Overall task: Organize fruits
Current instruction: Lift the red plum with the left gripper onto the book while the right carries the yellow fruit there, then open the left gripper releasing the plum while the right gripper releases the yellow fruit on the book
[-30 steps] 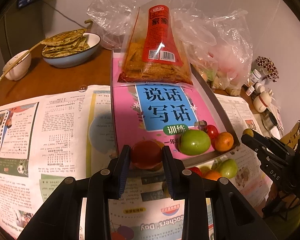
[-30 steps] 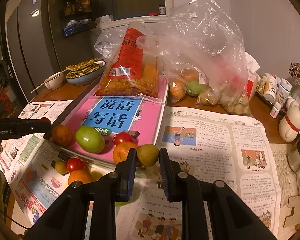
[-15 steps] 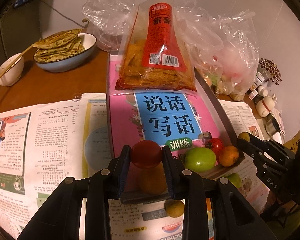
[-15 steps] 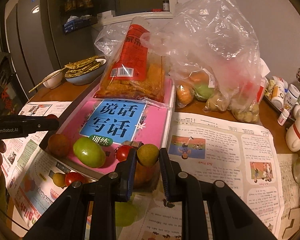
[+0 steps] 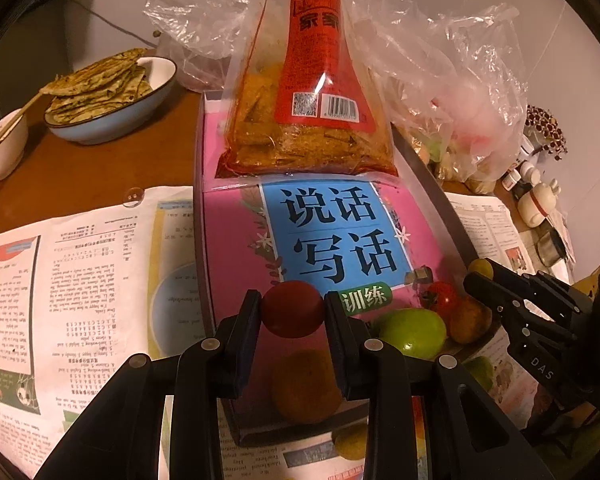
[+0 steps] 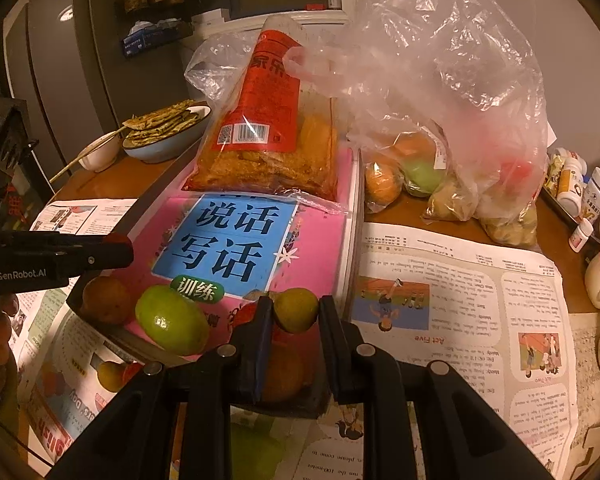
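We see left claw (image 5: pixel 293 311) gripping one red tomato (image 5: pixel 293 307); only right view shows right claw (image 6: pixel 293 316) clamping one olive-green fruit (image 6: pixel 296 310).

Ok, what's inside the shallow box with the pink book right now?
The box holds the pink book, a snack bag lying on it, and near the front a green fruit, a tomato and orange fruits. What lies beneath the book is hidden.
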